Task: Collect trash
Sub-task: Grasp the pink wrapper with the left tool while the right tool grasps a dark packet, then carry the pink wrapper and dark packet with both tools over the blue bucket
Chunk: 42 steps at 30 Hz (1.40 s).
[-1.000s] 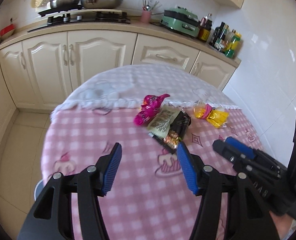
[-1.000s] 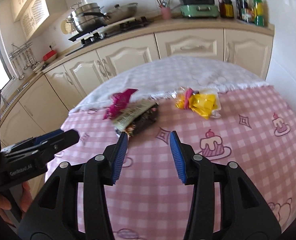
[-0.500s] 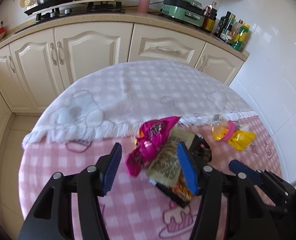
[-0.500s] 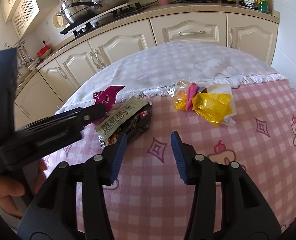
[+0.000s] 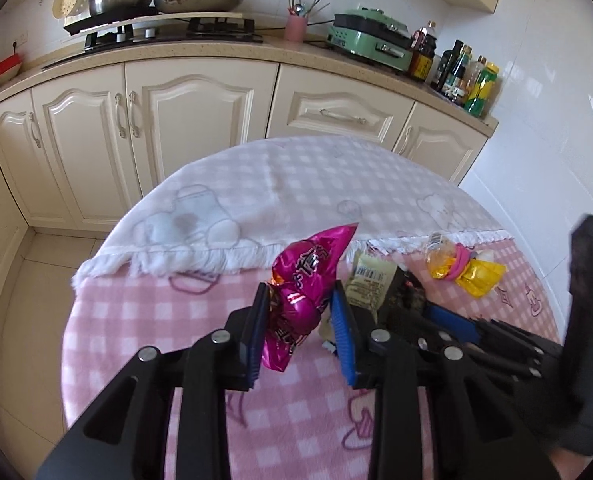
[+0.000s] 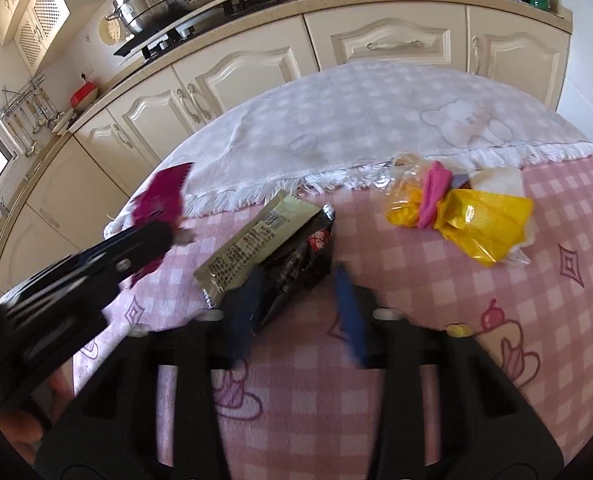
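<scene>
Both jaws of the left gripper [image 5: 301, 312] are closing on 1 magenta foil wrapper [image 5: 304, 280], and in the left wrist view the 2 blue pads already press its sides, with its pointed top sticking up above them. Just to its right on the pink checked tablecloth [image 5: 144, 320] lie 1 beige packet [image 5: 366, 288] and 1 dark packet [image 5: 406, 298], overlapping, and farther right 1 yellow bag with a pink band [image 5: 466, 268]. 1 white fringed cloth [image 5: 296, 196] covers the far half of the table. At the lower right the right gripper [image 5: 448, 318] reaches in beside the dark packet. From the right wrist view, the right gripper's [image 6: 300, 284] jaws are closing too: the dark packet [image 6: 296, 260] sits between the 2 blurred blue pads, touching the left one, while the right pad stands clear of it. On top of it, the beige packet [image 6: 252, 246] lies slantwise. The yellow bag [image 6: 468, 216] rests well apart to the right, at the fringe. At the left edge the left gripper [image 6: 152, 240] holds the magenta wrapper [image 6: 162, 200].
</scene>
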Each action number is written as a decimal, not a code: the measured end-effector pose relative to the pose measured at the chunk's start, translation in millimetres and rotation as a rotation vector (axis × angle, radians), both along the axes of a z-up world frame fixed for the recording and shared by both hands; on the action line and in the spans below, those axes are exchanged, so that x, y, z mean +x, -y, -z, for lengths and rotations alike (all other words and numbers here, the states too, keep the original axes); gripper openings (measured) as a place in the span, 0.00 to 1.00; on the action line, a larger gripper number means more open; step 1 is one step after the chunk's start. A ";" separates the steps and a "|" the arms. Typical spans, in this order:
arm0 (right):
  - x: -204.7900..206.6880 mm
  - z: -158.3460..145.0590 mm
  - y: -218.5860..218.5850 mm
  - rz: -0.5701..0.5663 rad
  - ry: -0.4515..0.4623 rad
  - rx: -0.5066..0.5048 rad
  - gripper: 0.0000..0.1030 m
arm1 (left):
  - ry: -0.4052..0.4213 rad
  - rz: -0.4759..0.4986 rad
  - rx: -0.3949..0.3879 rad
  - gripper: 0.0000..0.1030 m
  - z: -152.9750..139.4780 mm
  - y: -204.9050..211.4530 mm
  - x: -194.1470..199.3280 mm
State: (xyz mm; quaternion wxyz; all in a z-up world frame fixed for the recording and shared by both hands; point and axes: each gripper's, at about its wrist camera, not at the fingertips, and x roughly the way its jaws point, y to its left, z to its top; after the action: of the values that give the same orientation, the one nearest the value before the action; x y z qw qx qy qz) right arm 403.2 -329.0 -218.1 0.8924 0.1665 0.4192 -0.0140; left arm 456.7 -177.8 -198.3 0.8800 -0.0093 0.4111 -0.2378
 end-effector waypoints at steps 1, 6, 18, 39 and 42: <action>0.8 -0.2 -0.8 -0.001 -0.001 -0.015 0.27 | 0.002 0.000 -0.002 0.29 -1.6 -2.8 -3.5; -10.3 -6.6 -2.9 0.025 0.019 -0.064 0.19 | 0.019 0.004 -0.016 0.29 -10.6 -15.1 -22.5; -75.9 -60.8 -3.0 0.108 0.160 -0.119 0.15 | 0.072 -0.011 -0.115 0.29 -41.8 -68.5 -72.6; -51.1 -37.2 -297.7 -0.448 0.160 -0.054 0.15 | -0.029 -0.383 -0.103 0.29 19.4 -314.9 -116.1; -39.7 -10.4 -333.7 -0.506 0.110 -0.058 0.15 | -0.090 -0.447 -0.100 0.29 49.2 -349.2 -111.2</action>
State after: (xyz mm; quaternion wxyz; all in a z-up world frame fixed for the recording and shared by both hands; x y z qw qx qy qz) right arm 363.4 4.7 -207.7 0.8933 0.0314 0.3978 0.2067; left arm 345.5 171.3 -247.4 0.8901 -0.1543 0.4252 -0.0562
